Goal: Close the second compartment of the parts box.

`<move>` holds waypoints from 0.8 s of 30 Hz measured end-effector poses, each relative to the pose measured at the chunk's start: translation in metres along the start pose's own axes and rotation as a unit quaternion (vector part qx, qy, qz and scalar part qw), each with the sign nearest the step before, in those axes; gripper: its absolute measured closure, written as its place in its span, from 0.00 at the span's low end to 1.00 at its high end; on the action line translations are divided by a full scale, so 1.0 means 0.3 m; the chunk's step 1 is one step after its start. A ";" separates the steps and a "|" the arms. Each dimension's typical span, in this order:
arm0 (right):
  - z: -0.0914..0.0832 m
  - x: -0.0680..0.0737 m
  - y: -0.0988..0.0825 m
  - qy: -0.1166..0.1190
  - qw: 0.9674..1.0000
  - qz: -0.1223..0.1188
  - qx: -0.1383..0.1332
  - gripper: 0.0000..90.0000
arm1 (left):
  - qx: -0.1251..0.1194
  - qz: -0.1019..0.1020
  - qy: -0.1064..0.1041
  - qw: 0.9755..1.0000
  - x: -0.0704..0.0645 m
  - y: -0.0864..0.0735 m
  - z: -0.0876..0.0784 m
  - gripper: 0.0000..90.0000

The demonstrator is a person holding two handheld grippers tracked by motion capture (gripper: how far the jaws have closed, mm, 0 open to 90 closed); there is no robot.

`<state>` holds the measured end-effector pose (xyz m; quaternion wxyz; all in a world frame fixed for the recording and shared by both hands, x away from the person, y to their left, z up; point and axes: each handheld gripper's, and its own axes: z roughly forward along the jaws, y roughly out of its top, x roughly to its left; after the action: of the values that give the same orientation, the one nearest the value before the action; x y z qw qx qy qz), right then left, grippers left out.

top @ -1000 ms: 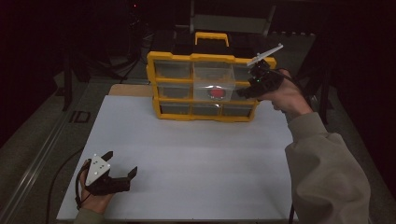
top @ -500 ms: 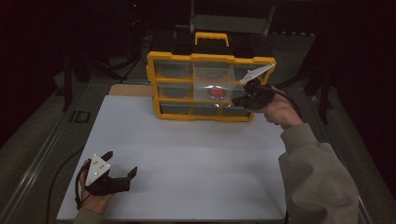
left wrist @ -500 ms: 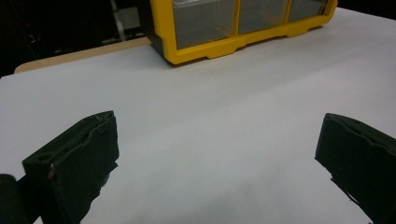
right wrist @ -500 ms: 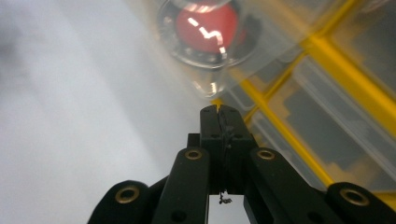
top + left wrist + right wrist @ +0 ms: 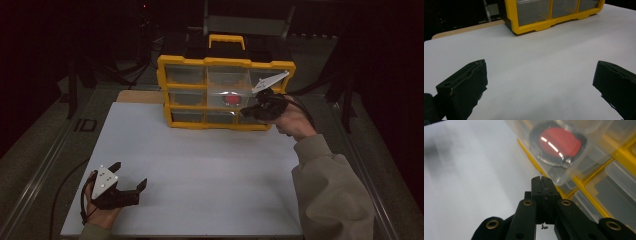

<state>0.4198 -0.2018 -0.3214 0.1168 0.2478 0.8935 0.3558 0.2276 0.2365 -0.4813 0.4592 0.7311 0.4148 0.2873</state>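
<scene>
While the left gripper (image 5: 127, 189) rests at lower left with jaws apart, the right gripper (image 5: 248, 111), jaws together on nothing, sits at the pulled-out clear drawer (image 5: 227, 95) holding a red disc (image 5: 231, 100), centre-right. A nudge could tip the drawer from the yellow organizer (image 5: 226, 62). White tabletop (image 5: 210, 165); dark room.

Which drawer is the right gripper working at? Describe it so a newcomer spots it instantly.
Find the yellow organizer with clear drawers at the far edge of the white table. In its middle row, look just left of the right gripper, whose jaws are shut. The clear drawer there sticks out from the frame and holds a round red object; the neighbouring drawers sit flush.
</scene>
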 end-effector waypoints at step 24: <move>0.026 0.010 0.051 0.005 0.998 -0.009 -0.061 1.00 | 0.001 0.000 0.003 1.000 -0.002 -0.001 -0.002 0.00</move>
<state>0.4258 -0.1860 -0.3165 0.1302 0.2305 0.8728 0.4101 0.2266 0.2364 -0.4815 0.4570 0.7311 0.4163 0.2889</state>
